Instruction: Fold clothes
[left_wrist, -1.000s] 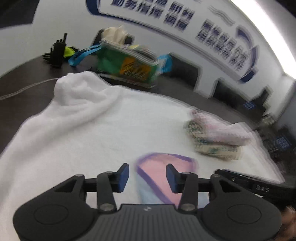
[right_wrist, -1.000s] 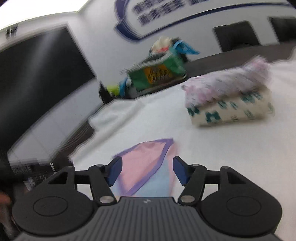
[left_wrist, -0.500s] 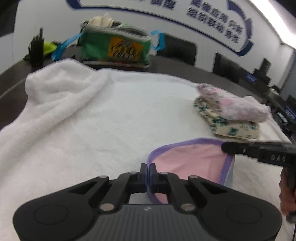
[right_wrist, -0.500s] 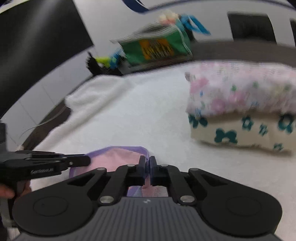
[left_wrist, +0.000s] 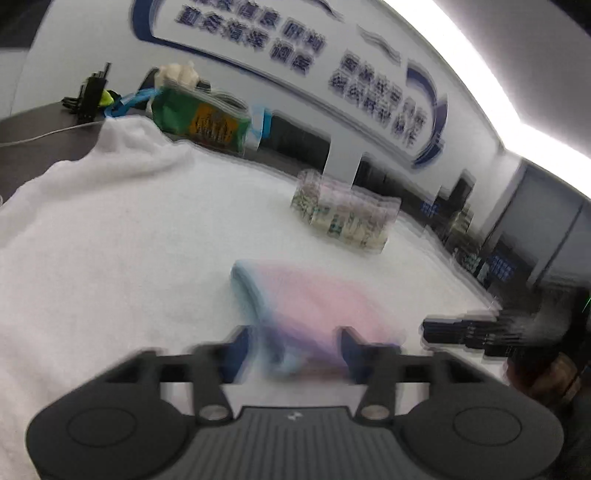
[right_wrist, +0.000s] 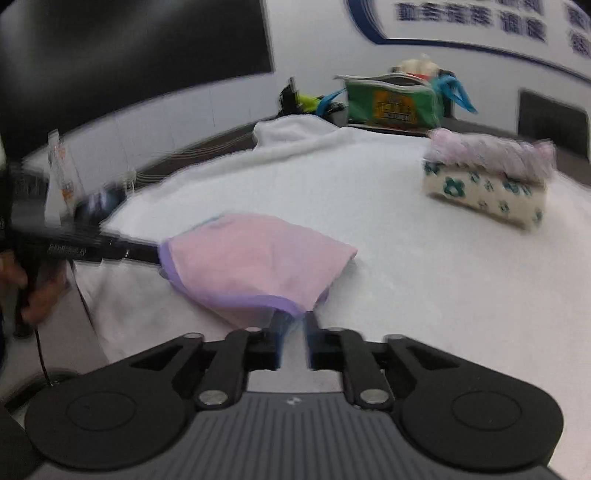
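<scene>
left wrist view, blurred. left gripper (left_wrist: 295, 347) wide open, nothing between the jaws. pink cloth (left_wrist: 325, 299) flat on white towel (left_wrist: 129, 240) just ahead of the fingertips, blue edge along its left side. looks doubled over, though blur hides the layers. stack (left_wrist: 343, 218) of two folded pieces further back on the towel, well apart from the cloth. green bag (left_wrist: 199, 118) at the far table edge beyond the towel. right gripper's dark body (left_wrist: 480, 332) low at right, a hand (left_wrist: 543, 376) behind it.

right wrist view, sharper. right gripper (right_wrist: 293, 328) with jaws parted by a narrow gap; purple hem of the pink cloth (right_wrist: 255, 266) right at the fingertips, seemingly just ahead of them and not pinched, though contact hard to settle. cloth lying as a folded pad, purple trim along near and left edges, folded end toward the stack (right_wrist: 487, 181). left gripper's body (right_wrist: 85, 247) touching or just beside the cloth's left edge. green bag (right_wrist: 391, 103) behind.

progress, as judged: two pieces folded and stacked; pink cloth folded at least once, both grippers off it or nearly so. left, likely: perhaps a further fold, then onto the stack. no unfolded clothes in view.
</scene>
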